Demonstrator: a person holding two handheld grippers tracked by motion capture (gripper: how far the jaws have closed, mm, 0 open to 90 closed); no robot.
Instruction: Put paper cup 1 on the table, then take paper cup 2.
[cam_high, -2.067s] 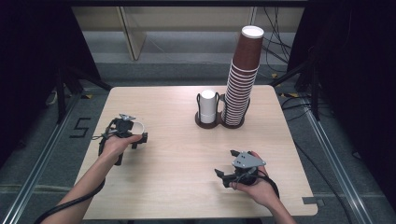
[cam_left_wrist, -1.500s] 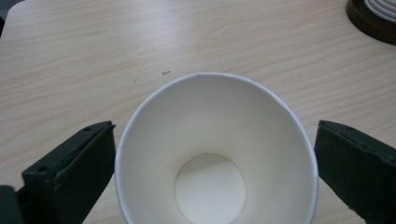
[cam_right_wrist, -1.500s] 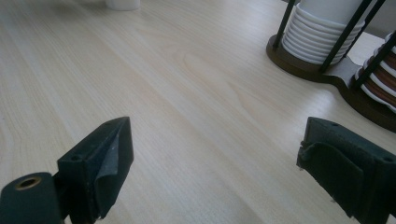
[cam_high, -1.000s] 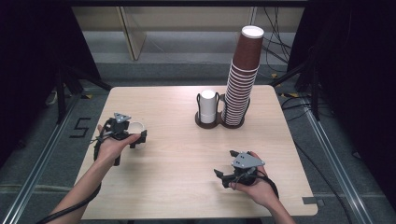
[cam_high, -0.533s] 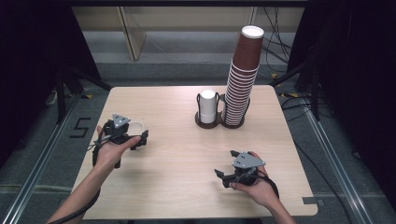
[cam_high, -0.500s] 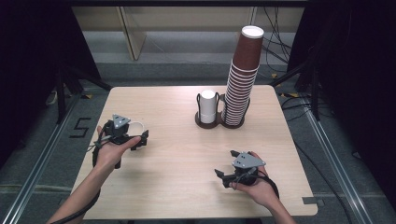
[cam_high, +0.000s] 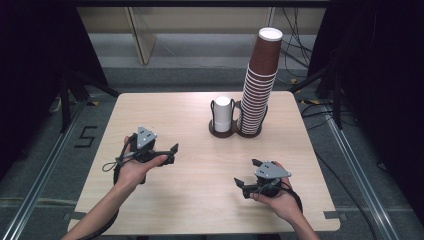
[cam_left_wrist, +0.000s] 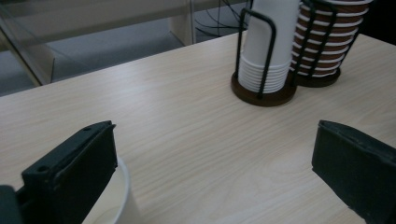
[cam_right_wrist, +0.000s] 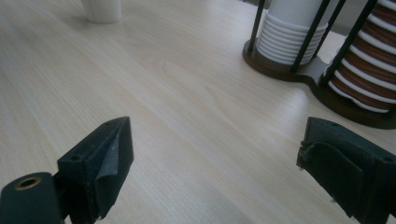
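Cup (cam_left_wrist: 119, 200), light and crushable, is standing beside the left gripper (cam_high: 167, 152); both grippers are gaping empty; grasping gently mid-wall looks safest.

Cup stacks at the back of a light wooden counter (cam_high: 210, 172)

A tall tower of brown paper cups (cam_high: 260, 85) and a short stack of white paper cups (cam_high: 223, 112) stand side by side in a black wire holder with a dark round base (cam_high: 235, 133); a black "5" (cam_high: 83, 136) marks the grey floor (cam_high: 45, 165).
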